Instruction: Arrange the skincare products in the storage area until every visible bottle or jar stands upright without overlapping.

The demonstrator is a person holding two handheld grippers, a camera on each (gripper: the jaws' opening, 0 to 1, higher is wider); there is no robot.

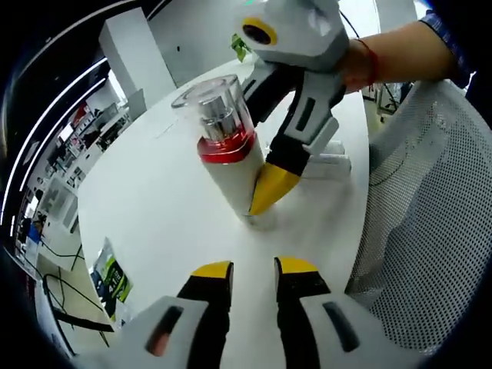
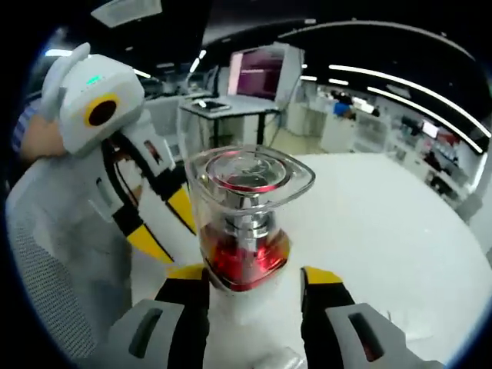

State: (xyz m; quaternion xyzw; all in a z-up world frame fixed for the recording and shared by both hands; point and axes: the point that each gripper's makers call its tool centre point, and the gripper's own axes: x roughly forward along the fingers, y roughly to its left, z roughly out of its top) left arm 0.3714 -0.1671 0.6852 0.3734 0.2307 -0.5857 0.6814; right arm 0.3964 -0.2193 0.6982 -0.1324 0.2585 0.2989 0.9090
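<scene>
White bottle point(image 1: 231, 165) with red collar and clear cap, centre frame in my left gripper view, stands tilted on the tabletop point(image 1: 154, 207), clamped between my right gripper's point(image 2: 254, 278) jaws; left gripper point(image 1: 254, 270), jaws parted, empty, lies nearby.

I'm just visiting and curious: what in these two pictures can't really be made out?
- Base of the bottle: in the right gripper view, hidden between the right gripper jaws.
- Item lying on the table behind the bottle: left gripper view, covered by the right gripper.
- Green packet: left gripper view, print too small to read.
- Far-off desks and screen: right gripper view, blurred.
</scene>
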